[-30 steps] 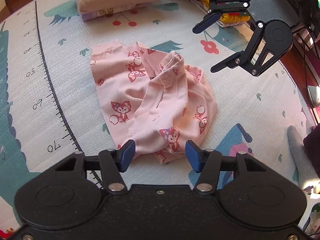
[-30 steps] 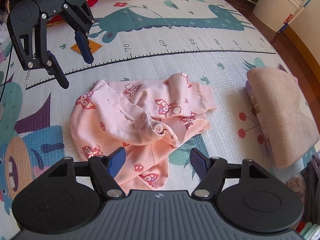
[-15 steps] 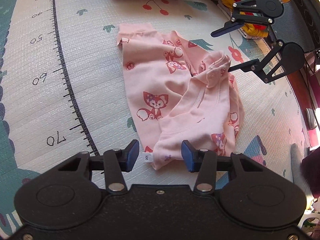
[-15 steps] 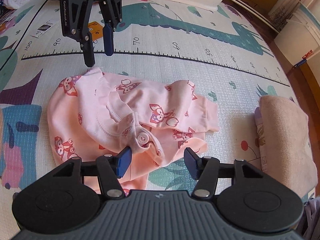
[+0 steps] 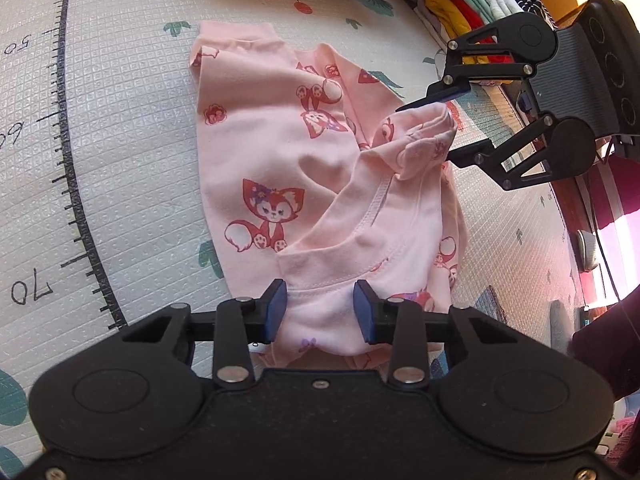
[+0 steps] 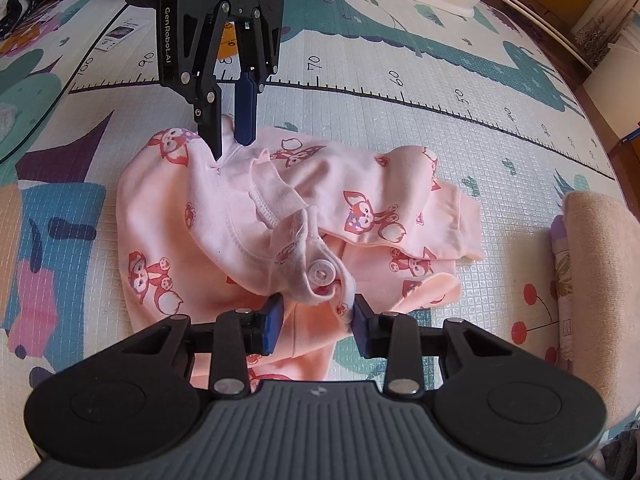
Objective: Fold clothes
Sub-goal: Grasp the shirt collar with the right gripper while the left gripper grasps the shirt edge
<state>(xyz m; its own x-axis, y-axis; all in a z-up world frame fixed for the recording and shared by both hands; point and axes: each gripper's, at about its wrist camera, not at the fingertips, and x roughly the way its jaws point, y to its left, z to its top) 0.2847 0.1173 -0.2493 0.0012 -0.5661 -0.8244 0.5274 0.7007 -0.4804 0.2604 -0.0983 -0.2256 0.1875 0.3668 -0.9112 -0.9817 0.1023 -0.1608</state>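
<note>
both half-open grippers, left point(image 5: 320, 304) and right point(image 6: 316, 322), straddle pink garment point(image 5: 280, 168) folds, unclamped

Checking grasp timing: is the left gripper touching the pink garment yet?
Touching. In the left wrist view the pink garment bunches between the left gripper fingers; in the right wrist view its fingertips press into the cloth's far edge. Jaws not yet closed.

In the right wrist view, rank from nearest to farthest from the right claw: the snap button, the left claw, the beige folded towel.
1. Snap button: just ahead of the right claw, on the pink garment's neckband.
2. Beige folded towel: off to the right, on the mat.
3. Left claw: across the garment, at its far edge.
</note>
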